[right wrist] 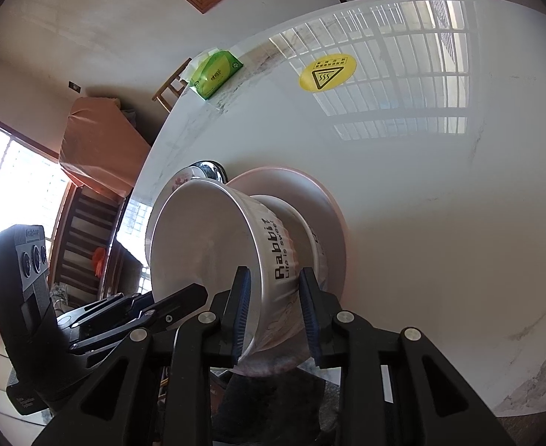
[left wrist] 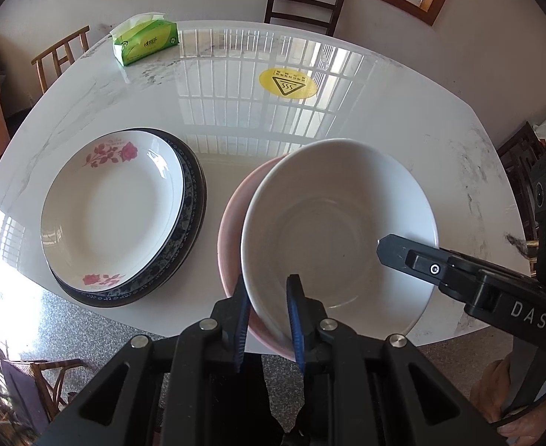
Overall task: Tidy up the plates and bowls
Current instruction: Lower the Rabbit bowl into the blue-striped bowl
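A white bowl [left wrist: 332, 223] sits tilted inside a pink bowl [left wrist: 232, 223] near the table's front edge. My left gripper [left wrist: 267, 316] is shut on the white bowl's near rim, one blue pad inside and one outside. My right gripper [right wrist: 275, 312] is shut on the same white bowl [right wrist: 206, 245], which has "Rabbit" lettering on its wall; its finger also shows in the left wrist view [left wrist: 421, 260]. The pink bowl [right wrist: 332, 215] lies under it. A rose-patterned plate [left wrist: 113, 208] tops a stack of dark blue-rimmed plates [left wrist: 195, 200] to the left.
White marble table [left wrist: 347, 111] with a yellow hot-surface sticker [left wrist: 288, 83] and a green tissue pack [left wrist: 145, 39] at the far edge. Chairs stand behind the table [left wrist: 302, 0] and at its left [left wrist: 63, 55]. The table edge runs just under the bowls.
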